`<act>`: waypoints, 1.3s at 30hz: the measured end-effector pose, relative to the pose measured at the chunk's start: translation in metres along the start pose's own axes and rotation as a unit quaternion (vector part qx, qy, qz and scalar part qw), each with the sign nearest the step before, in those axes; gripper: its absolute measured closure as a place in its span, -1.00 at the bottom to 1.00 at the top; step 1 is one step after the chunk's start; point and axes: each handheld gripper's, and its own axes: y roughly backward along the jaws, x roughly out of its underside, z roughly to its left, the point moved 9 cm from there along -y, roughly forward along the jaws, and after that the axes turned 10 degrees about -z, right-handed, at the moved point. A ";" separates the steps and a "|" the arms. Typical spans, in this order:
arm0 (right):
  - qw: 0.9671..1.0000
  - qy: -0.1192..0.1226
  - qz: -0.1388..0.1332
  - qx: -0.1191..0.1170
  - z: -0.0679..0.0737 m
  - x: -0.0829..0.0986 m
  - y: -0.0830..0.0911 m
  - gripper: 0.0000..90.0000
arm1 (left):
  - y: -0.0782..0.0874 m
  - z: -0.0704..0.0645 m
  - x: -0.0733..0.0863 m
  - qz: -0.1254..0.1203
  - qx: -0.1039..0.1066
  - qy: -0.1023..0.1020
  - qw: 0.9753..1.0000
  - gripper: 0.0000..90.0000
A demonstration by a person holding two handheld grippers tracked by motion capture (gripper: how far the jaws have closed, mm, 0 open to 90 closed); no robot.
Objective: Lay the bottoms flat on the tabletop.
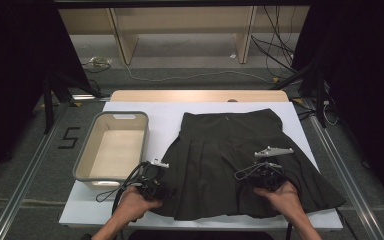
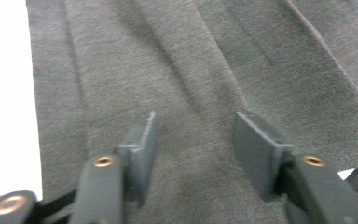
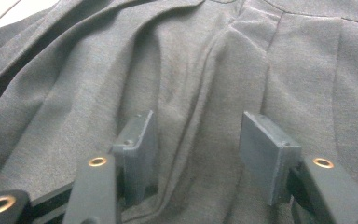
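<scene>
In the left gripper view the skirt (image 2: 205,70) runs out of frame above, right and below the jaws, so its hem and waist cannot be judged, and the cloth ahead of the jaws is blurred. In the right gripper view the skirt (image 3: 191,70) is likewise cut off on all sides of the jaws. Whether the jaw tips touch the cloth cannot be told.

We see our left gripper (image 2: 193,140) rising from 6 o'clock, its 2 black jaws standing apart with nothing between them, over a dark grey skirt (image 2: 205,70). The cloth spreads flat from 12 o'clock down past the jaws, with soft pleat folds running from about 11 o'clock toward 5 o'clock. At 9 o'clock the skirt's straight edge meets a bare white surface (image 2: 4,93); a small white patch shows near 4 o'clock.
</scene>
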 end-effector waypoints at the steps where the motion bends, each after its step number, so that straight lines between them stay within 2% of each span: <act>1: 1.000 0.000 0.000 -0.001 0.000 0.000 0.000 0.02 | 0.001 0.001 0.001 0.002 -0.003 0.002 1.000 -0.05; 8: 1.000 0.004 0.003 -0.005 0.002 0.002 0.000 0.02 | 0.001 0.006 0.006 0.017 -0.025 0.006 1.000 -0.30; 18: 1.000 0.006 0.007 -0.011 0.005 0.004 -0.001 0.01 | 0.003 0.020 0.018 0.037 -0.050 0.018 0.998 -0.28; 24: 1.000 0.007 0.009 -0.013 0.006 0.004 -0.002 0.01 | -0.005 0.024 0.032 0.072 -0.062 0.014 0.995 -0.28; 26: 1.000 0.008 0.009 -0.014 0.007 0.005 -0.002 0.01 | -0.004 0.026 0.031 0.065 -0.073 0.005 0.995 -0.16; 28: 1.000 0.008 0.009 -0.014 0.007 0.005 -0.002 0.01 | -0.004 0.027 0.032 0.063 -0.086 -0.022 0.994 0.05; 31: 1.000 0.011 0.009 -0.014 0.007 0.005 -0.003 0.01 | -0.003 0.029 0.031 0.057 -0.095 -0.035 0.993 0.35; 32: 1.000 0.010 0.009 -0.014 0.007 0.005 -0.003 0.01 | -0.002 0.029 0.030 0.055 -0.096 -0.035 0.993 0.46; 35: 1.000 0.011 0.010 -0.015 0.007 0.004 -0.003 0.01 | -0.003 0.027 0.030 0.055 -0.080 -0.022 0.995 0.85; 37: 1.000 0.010 0.010 -0.015 0.008 0.004 -0.003 0.01 | -0.003 0.026 0.030 0.055 -0.076 -0.024 0.995 0.93; 39: 1.000 0.011 0.010 -0.016 0.008 0.004 -0.003 0.01 | -0.003 0.024 0.030 0.054 -0.060 -0.012 0.997 0.96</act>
